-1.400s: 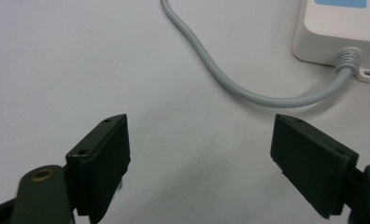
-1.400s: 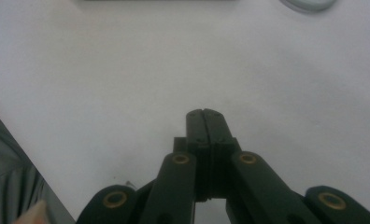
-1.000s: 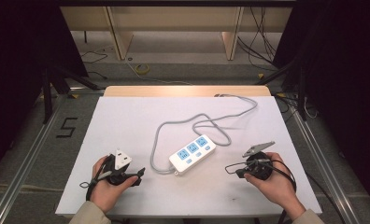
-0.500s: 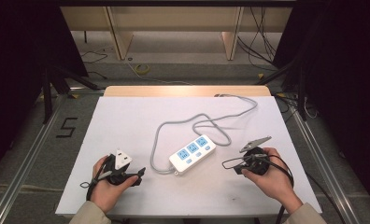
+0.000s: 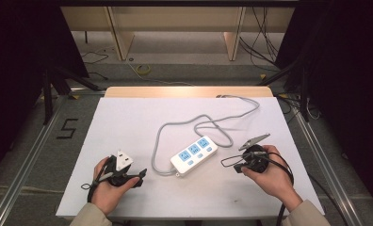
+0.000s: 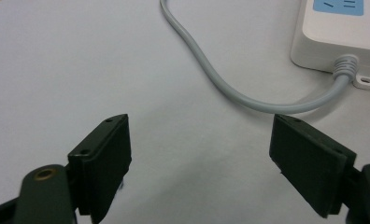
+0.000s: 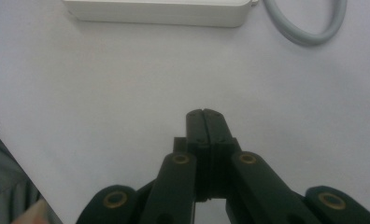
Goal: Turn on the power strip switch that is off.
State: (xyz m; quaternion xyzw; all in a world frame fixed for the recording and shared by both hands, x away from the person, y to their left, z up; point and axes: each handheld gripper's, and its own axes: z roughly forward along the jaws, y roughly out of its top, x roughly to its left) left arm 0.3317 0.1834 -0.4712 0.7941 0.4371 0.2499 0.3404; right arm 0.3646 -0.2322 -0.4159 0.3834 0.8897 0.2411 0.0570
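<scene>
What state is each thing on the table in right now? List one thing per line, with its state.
Left claw: open, nothing between its jaws.
Right claw: shut, holding nothing.
Power strip: lying flat on the white table, sockets up, all three empty.
Grey cable: attached to the strip, lying in loose loops, running off the far edge.

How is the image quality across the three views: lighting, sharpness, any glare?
High view: table evenly lit, surroundings dark, slightly soft. Left gripper view: power strip and cable sharp, the near jaws a little soft. Right gripper view: dimmer, faint shadow under the right gripper; no glare.
</scene>
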